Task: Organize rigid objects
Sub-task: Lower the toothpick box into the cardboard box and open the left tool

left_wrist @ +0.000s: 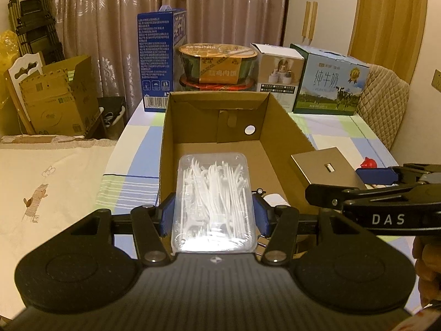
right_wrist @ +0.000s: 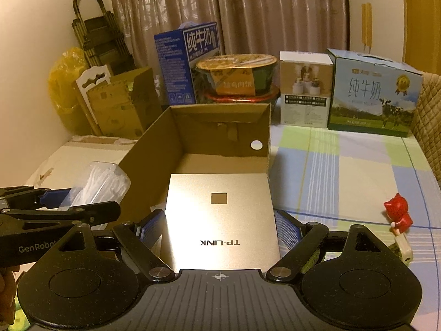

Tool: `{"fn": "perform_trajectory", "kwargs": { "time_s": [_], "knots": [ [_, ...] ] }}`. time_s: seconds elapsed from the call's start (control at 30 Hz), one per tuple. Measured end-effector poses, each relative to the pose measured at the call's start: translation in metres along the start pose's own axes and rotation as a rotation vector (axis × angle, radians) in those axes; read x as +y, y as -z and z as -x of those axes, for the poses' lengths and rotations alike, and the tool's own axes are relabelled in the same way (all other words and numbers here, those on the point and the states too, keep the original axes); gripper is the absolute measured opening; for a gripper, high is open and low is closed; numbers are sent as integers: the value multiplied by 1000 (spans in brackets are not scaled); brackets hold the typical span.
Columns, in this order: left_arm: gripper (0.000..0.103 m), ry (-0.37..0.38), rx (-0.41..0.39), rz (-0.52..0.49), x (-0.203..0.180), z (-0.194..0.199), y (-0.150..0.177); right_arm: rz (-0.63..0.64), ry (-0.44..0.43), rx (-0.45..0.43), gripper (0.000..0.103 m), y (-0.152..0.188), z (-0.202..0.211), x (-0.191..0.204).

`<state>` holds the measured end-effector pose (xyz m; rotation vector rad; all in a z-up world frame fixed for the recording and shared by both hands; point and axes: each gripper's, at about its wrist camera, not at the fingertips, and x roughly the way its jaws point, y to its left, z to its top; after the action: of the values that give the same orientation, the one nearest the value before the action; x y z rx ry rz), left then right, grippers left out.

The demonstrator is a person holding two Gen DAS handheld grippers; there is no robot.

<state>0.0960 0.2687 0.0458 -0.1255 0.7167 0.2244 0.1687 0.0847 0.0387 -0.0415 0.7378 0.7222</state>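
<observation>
My left gripper (left_wrist: 213,211) is shut on a clear plastic box of white floss picks (left_wrist: 213,201) and holds it over the near end of an open cardboard box (left_wrist: 289,127). My right gripper (right_wrist: 219,227) is shut on a flat gold TP-LINK box (right_wrist: 220,220), held over the near right part of the same cardboard box (right_wrist: 154,135). The gold box also shows in the left wrist view (left_wrist: 322,168), with the right gripper to its right. The floss box shows at the left of the right wrist view (right_wrist: 99,186).
A small red figurine (right_wrist: 398,215) stands on the checked tablecloth (right_wrist: 344,171) to the right. Behind the cardboard box are a blue milk carton (left_wrist: 161,60), stacked noodle bowls (left_wrist: 217,66), a white box (left_wrist: 279,67) and a green milk case (left_wrist: 329,82).
</observation>
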Motion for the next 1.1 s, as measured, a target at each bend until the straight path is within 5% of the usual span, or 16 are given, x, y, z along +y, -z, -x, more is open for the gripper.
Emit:
{"fn": "perform_trajectory", "kwargs": {
  "time_s": [0.7,0.83,1.1],
  "knots": [
    [52,21,49,-22,7,-34,-5,-28,14,7,83,-1,-21,-11],
    [64,1,27,-37,6,-30,-5,-37,9,6,83,-1,-21,-12],
    [64,-17,4,-29,14,-11,-6,-55,1,2,83,-1,-16,-13]
  ]
}}
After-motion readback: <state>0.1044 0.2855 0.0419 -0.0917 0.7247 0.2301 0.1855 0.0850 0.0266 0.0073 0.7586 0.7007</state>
